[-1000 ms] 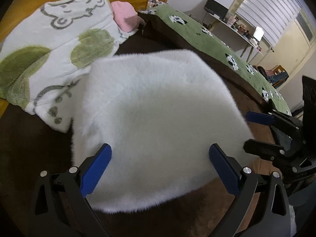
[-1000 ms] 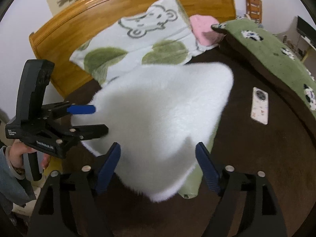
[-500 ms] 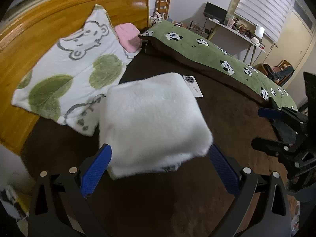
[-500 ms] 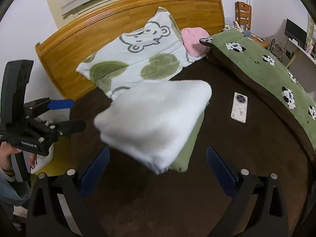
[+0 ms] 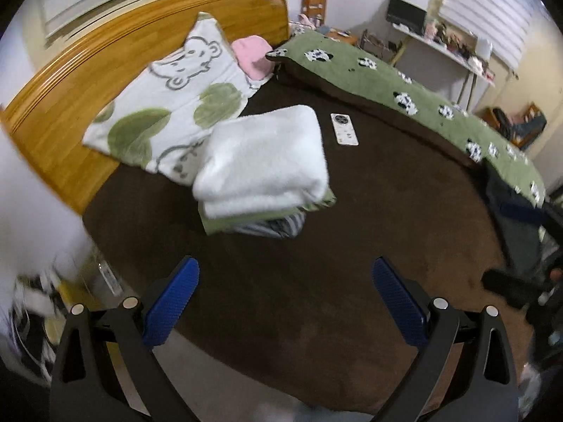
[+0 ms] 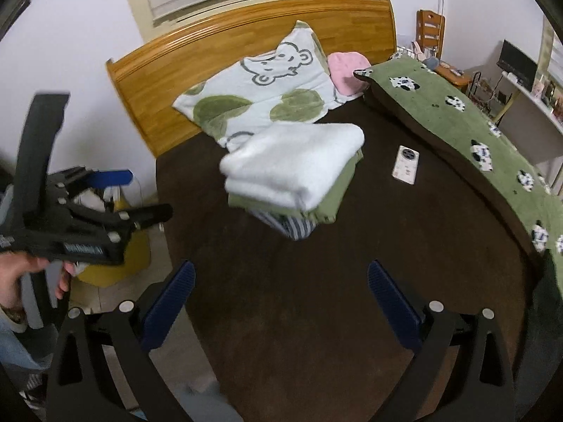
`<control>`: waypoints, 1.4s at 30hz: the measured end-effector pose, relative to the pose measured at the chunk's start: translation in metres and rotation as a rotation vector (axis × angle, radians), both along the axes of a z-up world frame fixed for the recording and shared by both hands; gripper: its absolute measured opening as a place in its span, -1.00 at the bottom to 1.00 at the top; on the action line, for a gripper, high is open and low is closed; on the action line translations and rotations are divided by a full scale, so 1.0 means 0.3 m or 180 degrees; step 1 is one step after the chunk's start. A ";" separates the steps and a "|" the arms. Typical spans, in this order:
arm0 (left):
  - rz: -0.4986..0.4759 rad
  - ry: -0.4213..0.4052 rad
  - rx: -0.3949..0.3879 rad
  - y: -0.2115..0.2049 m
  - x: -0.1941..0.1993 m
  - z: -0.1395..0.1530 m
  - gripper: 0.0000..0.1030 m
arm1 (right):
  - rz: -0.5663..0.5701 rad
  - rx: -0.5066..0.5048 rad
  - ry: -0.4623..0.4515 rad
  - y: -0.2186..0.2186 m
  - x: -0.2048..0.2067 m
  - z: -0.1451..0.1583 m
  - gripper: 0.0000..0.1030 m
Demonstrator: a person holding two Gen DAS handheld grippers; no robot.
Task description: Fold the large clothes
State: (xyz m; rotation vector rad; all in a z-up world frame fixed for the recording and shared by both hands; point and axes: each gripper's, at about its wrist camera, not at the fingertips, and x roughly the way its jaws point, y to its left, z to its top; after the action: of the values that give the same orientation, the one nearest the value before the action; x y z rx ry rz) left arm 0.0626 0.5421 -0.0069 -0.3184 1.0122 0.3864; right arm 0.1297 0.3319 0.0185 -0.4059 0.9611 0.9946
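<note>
- With both cameras angled down at the brown bedspread [image 5: 316, 246], nearest are two grippers: left gripper [image 5: 285, 302] fingers wide apart, nothing between; right gripper [image 6: 279, 302] same, spread wide, empty.
- One hand [image 6: 21, 274] holds the left gripper, off the bedspread's left edge.
- One stack mid-bedspread, three folded items: white fleece [image 6: 292, 163] on top, green piece [image 6: 337, 193] under it, striped piece [image 6: 292, 227] at the bottom.
- One phone [image 6: 404, 165] flat on the bedspread, just right of the stack, not touching.
- Beyond the stack: one bear-print blanket [image 6: 267, 95], touching it; one pink item [image 6: 346, 72]; one wooden headboard [image 6: 211, 56].
- One green cow-print duvet [image 6: 457, 116] along the bedspread's right edge.
</note>
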 end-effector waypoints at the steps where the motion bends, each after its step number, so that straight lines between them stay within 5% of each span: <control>1: 0.0066 -0.0016 -0.0047 -0.026 -0.032 0.019 0.88 | 0.0003 0.0008 -0.0014 -0.032 -0.025 0.014 0.89; 10: 0.0339 -0.0021 -0.0094 -0.285 -0.293 0.102 0.87 | -0.0143 0.0116 0.0040 -0.315 -0.234 0.079 0.89; 21: 0.0301 0.0028 -0.0188 -0.518 -0.461 0.100 0.87 | -0.0213 0.0089 -0.0213 -0.454 -0.427 0.099 0.89; 42: 0.0487 -0.0387 0.0212 -0.536 -0.617 0.167 0.87 | -0.0199 0.0267 -0.0474 -0.406 -0.529 0.127 0.89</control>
State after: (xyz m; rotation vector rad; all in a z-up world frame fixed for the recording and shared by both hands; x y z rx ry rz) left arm -0.1224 0.3812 0.0430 -0.3562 0.8566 0.5317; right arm -0.0291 0.2102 0.0566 -0.3722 0.7909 0.9313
